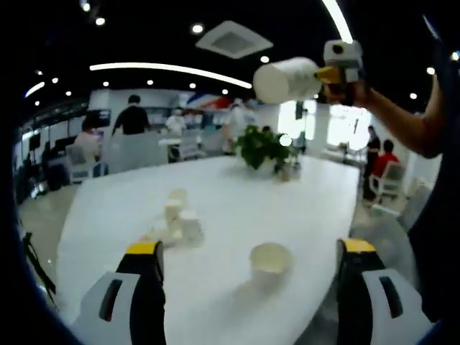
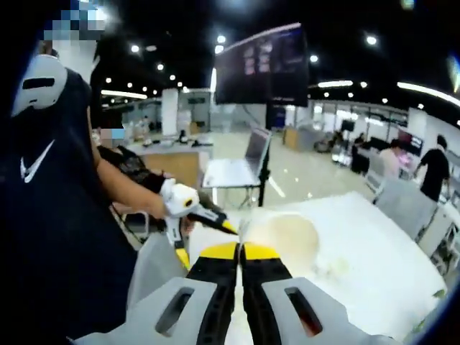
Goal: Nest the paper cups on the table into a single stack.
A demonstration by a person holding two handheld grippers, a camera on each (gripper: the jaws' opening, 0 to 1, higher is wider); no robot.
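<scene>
A paper cup [image 1: 286, 80] was held aloft by the closed right tongs [image 2: 241, 251]; the left tongs [image 1: 251, 248] were spread wide over the desk [image 1: 237, 194].

Ceiling strips and spots [image 1: 172, 68] light both views; tabletop [image 1: 215, 187] glares white beyond the tongs, everything soft, fisheye bending edges.

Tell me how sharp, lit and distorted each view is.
Left gripper view: soft focus throughout, the white table bright, ceiling lights blown out, fisheye bowing the light strips; the lifted paper cup glares. Right gripper view: right gripper fairly crisp, the held cup's mouth close and hazy, and the dark ceiling dotted with glaring lamps.
</scene>
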